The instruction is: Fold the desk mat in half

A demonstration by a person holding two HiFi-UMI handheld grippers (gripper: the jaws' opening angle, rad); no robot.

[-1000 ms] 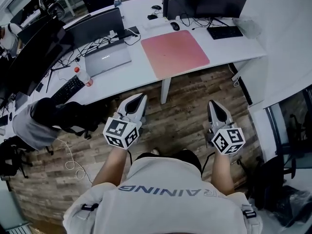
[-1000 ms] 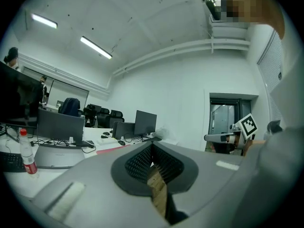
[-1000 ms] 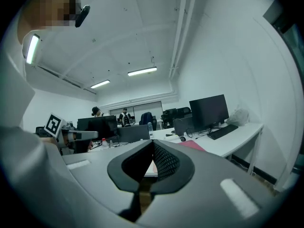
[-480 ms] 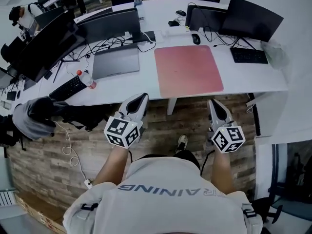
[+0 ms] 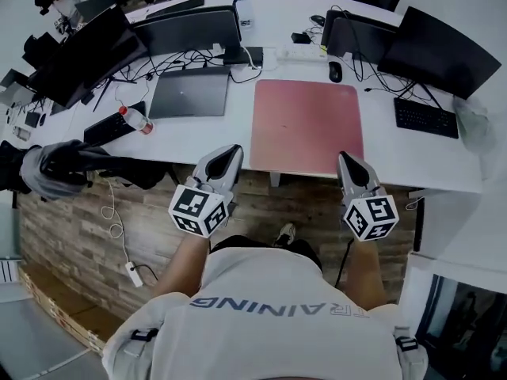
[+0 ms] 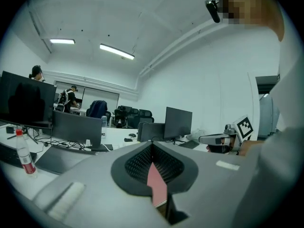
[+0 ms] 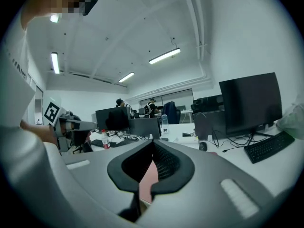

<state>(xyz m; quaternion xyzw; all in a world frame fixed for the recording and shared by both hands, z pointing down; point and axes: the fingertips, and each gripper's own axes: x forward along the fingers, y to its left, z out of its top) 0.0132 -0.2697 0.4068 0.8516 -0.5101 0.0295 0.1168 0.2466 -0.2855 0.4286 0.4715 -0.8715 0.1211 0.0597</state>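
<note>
A pink desk mat (image 5: 307,127) lies flat and unfolded on the white desk (image 5: 238,137), its near edge along the desk's front edge. Both grippers are held in the air just short of that edge and touch nothing. My left gripper (image 5: 231,150) is shut and empty, its tip off the mat's near left corner. My right gripper (image 5: 344,158) is shut and empty too, by the mat's near right corner. In the left gripper view a strip of the mat (image 6: 156,184) shows beyond the closed jaws; in the right gripper view the mat (image 7: 148,177) shows the same way.
A closed laptop (image 5: 188,93) and a red-capped bottle (image 5: 135,119) lie left of the mat. A mouse (image 5: 334,71), a keyboard (image 5: 425,118) and monitors (image 5: 444,50) stand behind and to the right. A chair with dark clothing (image 5: 71,167) stands at the left.
The desk and mat have come much nearer and squarer in the head view as the person walked up. Both grippers stayed shut, held out in front.
</note>
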